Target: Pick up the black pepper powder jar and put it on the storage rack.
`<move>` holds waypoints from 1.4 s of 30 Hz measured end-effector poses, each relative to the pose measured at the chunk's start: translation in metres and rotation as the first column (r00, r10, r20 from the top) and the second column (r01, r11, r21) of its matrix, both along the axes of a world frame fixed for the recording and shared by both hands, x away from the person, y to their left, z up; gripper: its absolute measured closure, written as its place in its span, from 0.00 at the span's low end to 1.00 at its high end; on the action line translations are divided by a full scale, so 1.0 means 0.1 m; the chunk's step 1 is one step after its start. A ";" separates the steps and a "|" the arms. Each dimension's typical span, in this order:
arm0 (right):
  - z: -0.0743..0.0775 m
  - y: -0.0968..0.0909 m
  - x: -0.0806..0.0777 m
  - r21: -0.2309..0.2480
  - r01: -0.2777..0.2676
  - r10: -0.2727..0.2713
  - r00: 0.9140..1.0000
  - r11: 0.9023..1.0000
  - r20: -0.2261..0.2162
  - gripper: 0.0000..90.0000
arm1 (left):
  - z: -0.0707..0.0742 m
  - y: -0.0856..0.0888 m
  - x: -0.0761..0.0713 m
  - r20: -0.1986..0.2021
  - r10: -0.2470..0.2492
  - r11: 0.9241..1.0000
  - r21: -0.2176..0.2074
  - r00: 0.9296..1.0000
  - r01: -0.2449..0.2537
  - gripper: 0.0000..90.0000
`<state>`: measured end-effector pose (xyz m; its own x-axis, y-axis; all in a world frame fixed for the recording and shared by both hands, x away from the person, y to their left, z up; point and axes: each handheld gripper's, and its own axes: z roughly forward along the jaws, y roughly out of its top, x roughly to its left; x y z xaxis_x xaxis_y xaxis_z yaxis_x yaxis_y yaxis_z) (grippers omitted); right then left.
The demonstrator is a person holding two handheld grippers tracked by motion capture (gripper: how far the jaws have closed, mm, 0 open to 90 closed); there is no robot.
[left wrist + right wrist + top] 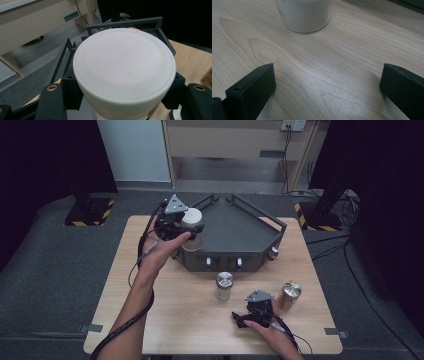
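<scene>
High view: left hand-held gripper point(187, 231) carried a white-lidded jar point(191, 218) at the dark tray's point(240, 237) left corner.
Its jaws clamped the jar; right hand-held gripper point(241, 319) rested wide on the desk point(170, 300), below the tray.

Your white jar lid point(125, 67): matt plastic, faintly speckled | table point(337, 62): pale wood grain, smooth satin | your jaws: matt black plastic | rack point(240, 232): matt dark grey | small jar cap point(225, 280): shiny metal

Two jars point(224, 285) point(290, 293) on table point(165, 320), before corner rack point(235, 232)
</scene>
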<state>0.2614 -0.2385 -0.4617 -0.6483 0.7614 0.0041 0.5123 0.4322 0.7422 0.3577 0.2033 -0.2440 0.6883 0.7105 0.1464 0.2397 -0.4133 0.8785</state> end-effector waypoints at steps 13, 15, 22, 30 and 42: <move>0.00 0.00 0.00 -0.001 -0.001 0.001 1.000 1.000 0.001 0.01 | 0.01 -0.08 0.21 -0.006 0.008 1.000 0.003 1.000 -0.008 0.36; 0.00 0.00 0.00 -0.001 -0.001 0.001 1.000 1.000 0.002 0.01 | -0.01 -0.10 0.24 -0.007 0.009 1.000 -0.002 1.000 -0.009 0.36; 0.00 0.00 0.00 -0.001 -0.001 0.001 1.000 1.000 0.002 0.01 | -0.02 -0.14 0.35 -0.010 0.010 1.000 0.005 1.000 -0.010 0.36; 0.00 0.00 0.00 0.000 0.000 0.000 1.000 1.000 0.001 0.01 | -0.06 -0.16 0.43 -0.018 0.024 1.000 0.005 1.000 -0.024 0.36; 0.00 0.00 0.00 -0.002 -0.002 0.002 1.000 1.000 0.000 0.01 | -0.17 -0.16 0.51 -0.038 0.034 0.999 0.001 0.999 -0.035 0.36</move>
<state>0.2616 -0.2387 -0.4617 -0.6495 0.7604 0.0031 0.5117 0.4341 0.7414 0.4090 0.1875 -0.2614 0.6684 0.7339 0.1206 0.2870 -0.4041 0.8686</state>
